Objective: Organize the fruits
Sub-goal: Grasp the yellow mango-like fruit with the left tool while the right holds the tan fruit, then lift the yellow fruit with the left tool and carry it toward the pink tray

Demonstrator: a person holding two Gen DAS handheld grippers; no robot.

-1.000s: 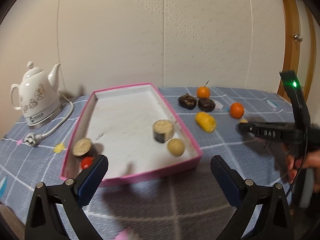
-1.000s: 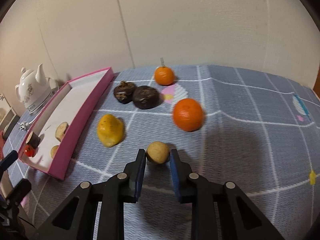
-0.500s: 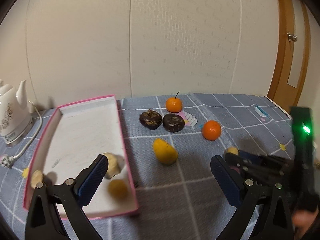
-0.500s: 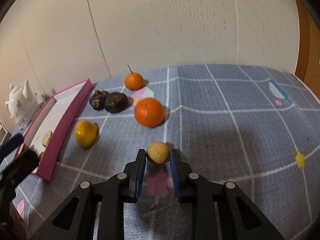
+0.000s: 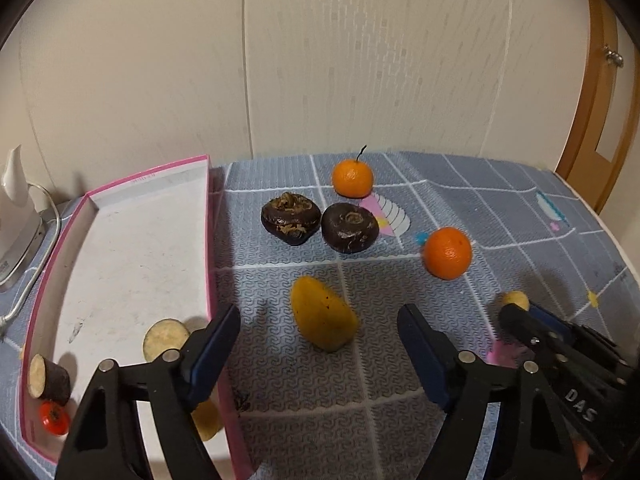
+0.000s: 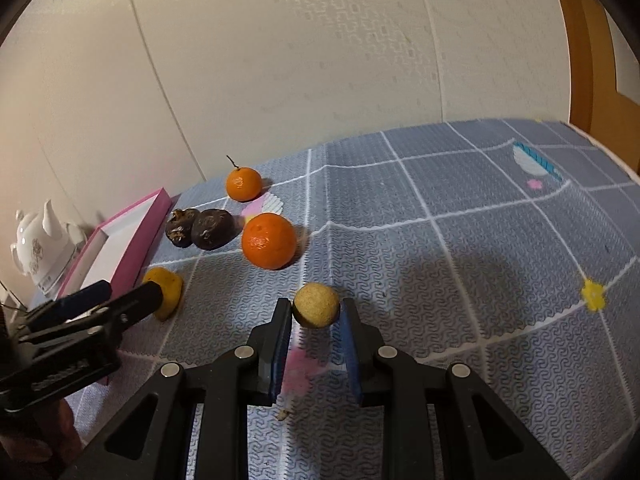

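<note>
Swung rightward, left claw [image 5: 318, 340] now straddles yellow fruit [image 5: 322, 319] beside tray edge [image 5: 209, 240].

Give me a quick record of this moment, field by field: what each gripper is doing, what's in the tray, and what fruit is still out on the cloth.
left gripper: open, yellow fruit between its fingers
right gripper: shut on small tan fruit
pink tray: holds cut pieces, a small red fruit
on the cloth: two oranges, two dark brown fruits
beside tray: white teapot
</note>
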